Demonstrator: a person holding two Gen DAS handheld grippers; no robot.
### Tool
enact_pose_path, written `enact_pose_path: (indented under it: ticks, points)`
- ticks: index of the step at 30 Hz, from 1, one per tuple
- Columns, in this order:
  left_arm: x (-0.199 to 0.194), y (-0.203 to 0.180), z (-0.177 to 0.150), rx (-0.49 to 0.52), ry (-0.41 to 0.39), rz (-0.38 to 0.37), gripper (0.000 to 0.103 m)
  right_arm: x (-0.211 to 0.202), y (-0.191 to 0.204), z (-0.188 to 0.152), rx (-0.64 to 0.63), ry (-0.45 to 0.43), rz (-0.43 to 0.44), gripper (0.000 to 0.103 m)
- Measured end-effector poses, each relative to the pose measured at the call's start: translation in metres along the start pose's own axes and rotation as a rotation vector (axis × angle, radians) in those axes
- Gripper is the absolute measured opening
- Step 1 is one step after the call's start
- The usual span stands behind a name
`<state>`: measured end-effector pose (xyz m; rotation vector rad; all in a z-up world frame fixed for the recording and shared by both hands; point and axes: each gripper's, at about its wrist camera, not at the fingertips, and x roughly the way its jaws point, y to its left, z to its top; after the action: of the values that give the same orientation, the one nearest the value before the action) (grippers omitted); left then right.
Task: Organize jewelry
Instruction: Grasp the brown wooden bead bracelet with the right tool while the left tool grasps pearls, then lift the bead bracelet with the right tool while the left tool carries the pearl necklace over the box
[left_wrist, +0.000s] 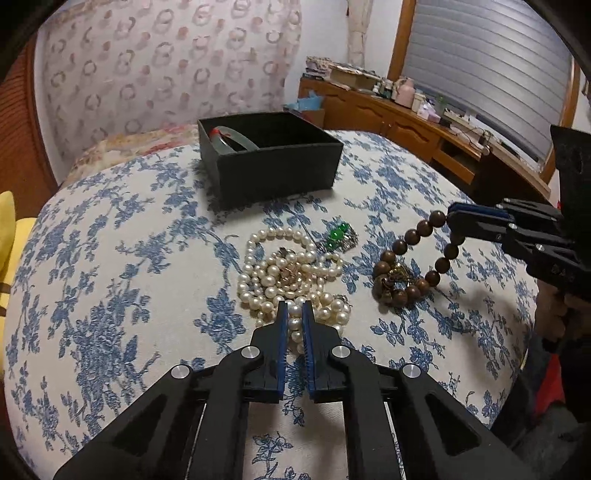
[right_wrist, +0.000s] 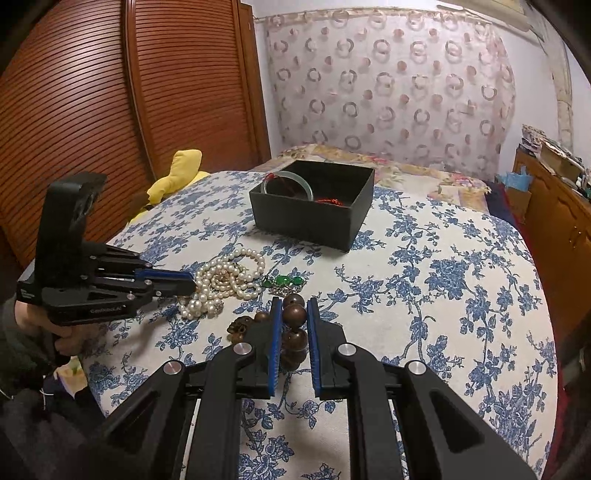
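Note:
A heap of pearl strands (left_wrist: 273, 273) lies on the blue-flowered bedspread (left_wrist: 110, 277). My left gripper (left_wrist: 294, 306) is shut on its near end, with pearls pinched between the blue pads; from the right wrist view it (right_wrist: 192, 284) comes in from the left onto the pearls (right_wrist: 225, 277). My right gripper (right_wrist: 294, 301) is shut on a brown wooden bead bracelet (right_wrist: 294, 314), which hangs partly lifted (left_wrist: 406, 266) from the right gripper (left_wrist: 448, 218). A green-stone piece (left_wrist: 338, 236) lies between them. An open black box (left_wrist: 273, 166) behind holds a pale jade bangle (left_wrist: 229, 138).
A yellow cloth (right_wrist: 177, 173) lies at the bed's left edge by a slatted wooden door (right_wrist: 110, 110). A cluttered wooden sideboard (left_wrist: 406, 122) runs along the right. A patterned headboard (right_wrist: 388, 85) stands behind the box (right_wrist: 310, 221).

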<state>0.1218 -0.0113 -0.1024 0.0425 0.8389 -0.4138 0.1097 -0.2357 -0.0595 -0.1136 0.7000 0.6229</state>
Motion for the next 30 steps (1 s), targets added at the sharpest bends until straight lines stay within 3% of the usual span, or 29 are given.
enact_pose_path:
  ticks: [10, 30]
  points:
    - [-0.04, 0.004, 0.025, -0.029, -0.134, -0.022, 0.007, -0.012, 0.01, 0.02, -0.04, -0.038, 0.015, 0.015]
    - [-0.104, 0.002, 0.111, 0.004, -0.32, 0.029, 0.007, -0.04, 0.024, 0.091, -0.15, -0.149, -0.019, 0.015]
